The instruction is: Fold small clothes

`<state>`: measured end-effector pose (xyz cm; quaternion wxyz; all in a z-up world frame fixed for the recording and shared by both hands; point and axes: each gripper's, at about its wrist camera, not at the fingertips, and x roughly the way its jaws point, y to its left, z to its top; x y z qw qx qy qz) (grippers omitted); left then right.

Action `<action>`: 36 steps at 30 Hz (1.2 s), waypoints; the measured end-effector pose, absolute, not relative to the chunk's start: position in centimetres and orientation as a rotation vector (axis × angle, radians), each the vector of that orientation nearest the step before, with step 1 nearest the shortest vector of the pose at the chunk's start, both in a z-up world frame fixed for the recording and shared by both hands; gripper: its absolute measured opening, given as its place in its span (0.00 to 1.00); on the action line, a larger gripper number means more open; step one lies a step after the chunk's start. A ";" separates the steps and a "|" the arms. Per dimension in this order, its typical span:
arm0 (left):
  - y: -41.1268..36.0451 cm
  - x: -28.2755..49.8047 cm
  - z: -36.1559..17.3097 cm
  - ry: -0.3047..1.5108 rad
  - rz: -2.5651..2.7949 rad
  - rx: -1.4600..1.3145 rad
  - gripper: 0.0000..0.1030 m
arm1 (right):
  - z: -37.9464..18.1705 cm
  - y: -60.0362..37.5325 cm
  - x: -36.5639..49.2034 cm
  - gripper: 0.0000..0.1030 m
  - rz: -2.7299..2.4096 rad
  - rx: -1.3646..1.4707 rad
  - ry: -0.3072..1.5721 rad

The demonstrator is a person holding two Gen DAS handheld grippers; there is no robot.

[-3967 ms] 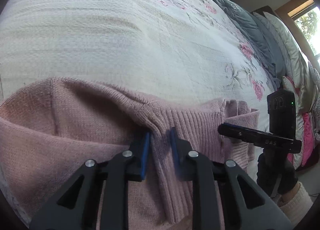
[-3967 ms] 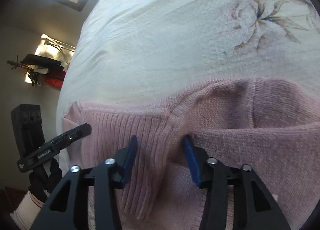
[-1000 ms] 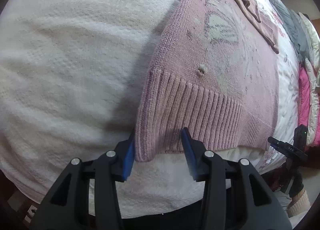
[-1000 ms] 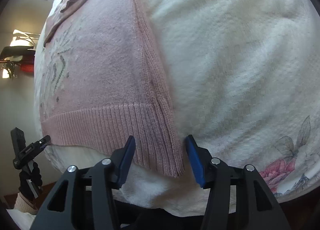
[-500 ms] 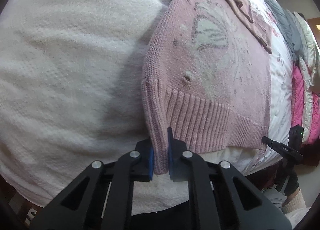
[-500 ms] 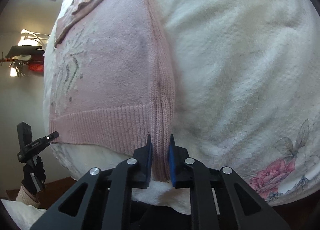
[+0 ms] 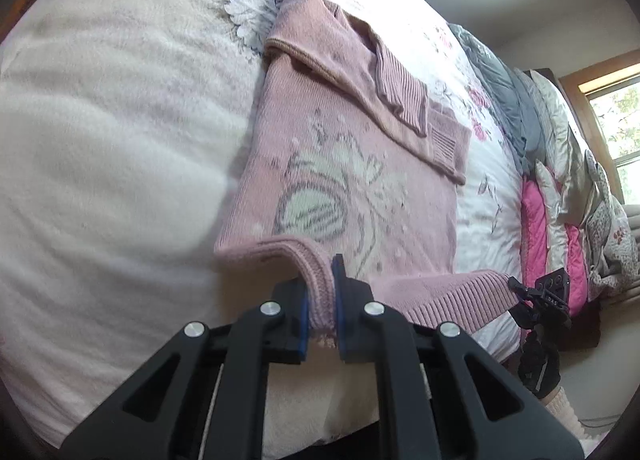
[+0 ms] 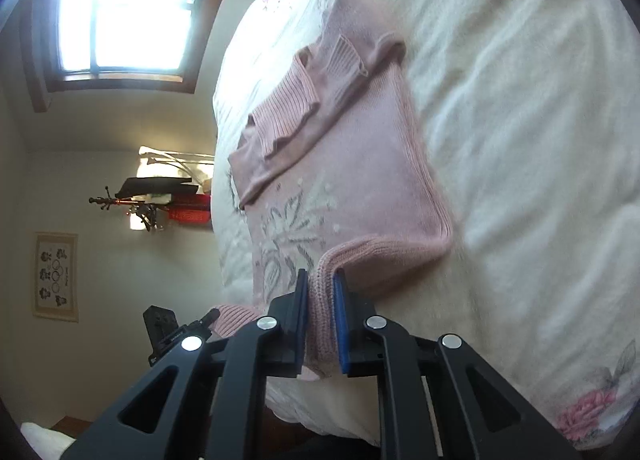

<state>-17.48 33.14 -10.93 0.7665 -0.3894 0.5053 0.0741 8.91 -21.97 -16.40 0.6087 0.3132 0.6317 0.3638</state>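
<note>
A pink knitted sweater point(image 7: 352, 164) is laid flat on a white floral bedspread point(image 7: 120, 140), its sleeves folded across the chest. The left corner of the ribbed hem is clamped between the closed jaws of the left gripper point(image 7: 321, 310); the right corner is likewise pinched by the right gripper point(image 8: 321, 324), and the hem is lifted off the bedspread.
</note>
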 end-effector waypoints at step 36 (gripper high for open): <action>39.3 -5.6 -16.6 1.270 0.321 -0.609 0.42 | -18.8 -16.4 13.9 0.36 0.700 0.308 1.502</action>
